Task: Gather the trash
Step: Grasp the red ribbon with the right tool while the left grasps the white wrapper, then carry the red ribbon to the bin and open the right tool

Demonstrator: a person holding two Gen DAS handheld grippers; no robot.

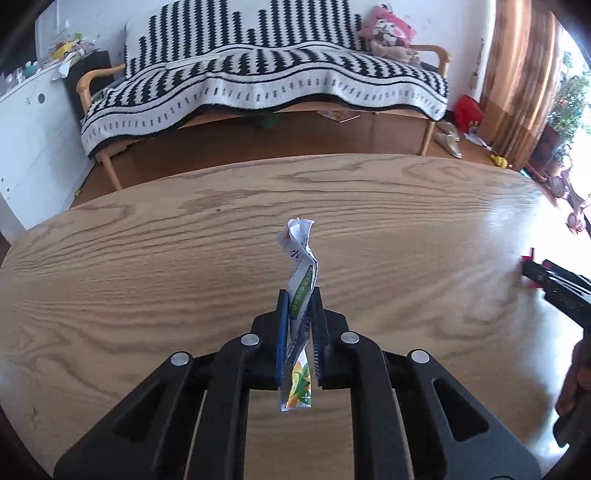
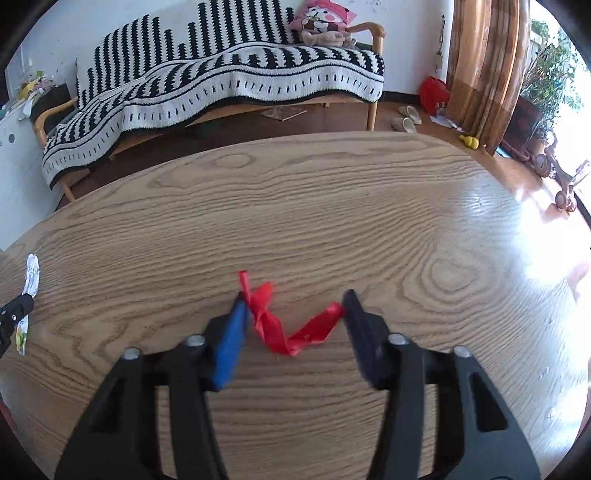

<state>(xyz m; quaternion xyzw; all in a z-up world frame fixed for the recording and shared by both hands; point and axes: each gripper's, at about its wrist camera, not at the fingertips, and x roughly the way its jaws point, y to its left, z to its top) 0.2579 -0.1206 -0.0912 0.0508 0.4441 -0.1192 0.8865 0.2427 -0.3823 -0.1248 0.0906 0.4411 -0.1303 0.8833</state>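
My left gripper (image 1: 299, 295) is shut on a twisted white and green wrapper (image 1: 301, 273) and holds it above the wooden table (image 1: 147, 258). The wrapper's crumpled end sticks out past the fingertips and its printed end hangs behind them. My right gripper (image 2: 293, 295) is open, low over the table, with a crumpled red wrapper (image 2: 284, 328) lying between its two fingers. The left gripper with its wrapper (image 2: 31, 277) shows at the left edge of the right wrist view. The right gripper (image 1: 554, 284) shows at the right edge of the left wrist view.
Beyond the table's far edge stands a wooden sofa with a black and white blanket (image 1: 266, 81) and a plush toy (image 1: 388, 33). A white cabinet (image 1: 33, 140) is at the left. A brown curtain (image 1: 517, 74), slippers (image 2: 406, 118) and a red bag (image 2: 434, 92) are at the right.
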